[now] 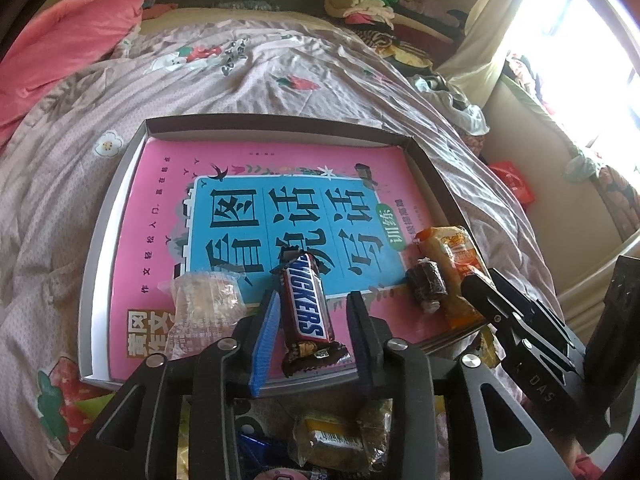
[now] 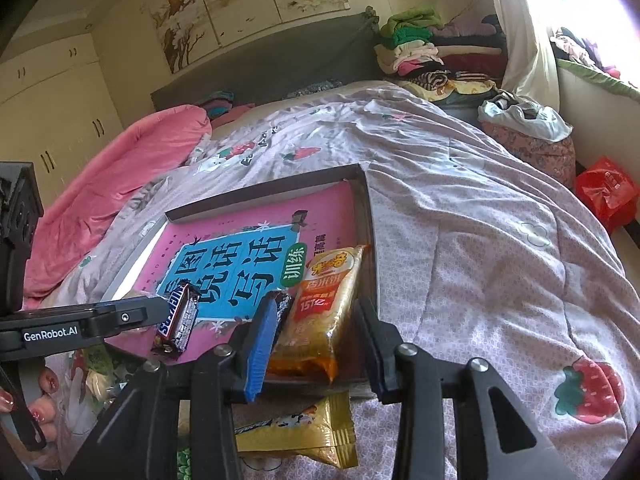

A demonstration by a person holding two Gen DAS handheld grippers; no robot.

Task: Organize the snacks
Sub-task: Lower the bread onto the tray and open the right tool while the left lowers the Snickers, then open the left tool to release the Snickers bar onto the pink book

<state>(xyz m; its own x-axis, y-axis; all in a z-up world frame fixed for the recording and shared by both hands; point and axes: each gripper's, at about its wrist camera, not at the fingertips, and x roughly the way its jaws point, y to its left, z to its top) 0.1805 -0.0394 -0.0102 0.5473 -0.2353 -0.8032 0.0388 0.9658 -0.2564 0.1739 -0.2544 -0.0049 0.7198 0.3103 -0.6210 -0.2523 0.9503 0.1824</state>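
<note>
A shallow grey box lies on the bed with a pink book inside it. A Snickers bar lies on the book between the fingers of my left gripper; there is a gap at the right finger, so it is open. To its left lies a clear-wrapped snack. My right gripper stands open astride an orange rice-cracker packet, which rests on the book in the box's right corner. A small dark-wrapped snack lies beside its blue pad. The Snickers bar shows at the left.
Loose snacks lie on the quilt in front of the box: a yellow packet, a yellow-wrapped cake and a blue wrapper. A pink duvet is at the far left, a clothes pile at the headboard and a red bag beside the bed.
</note>
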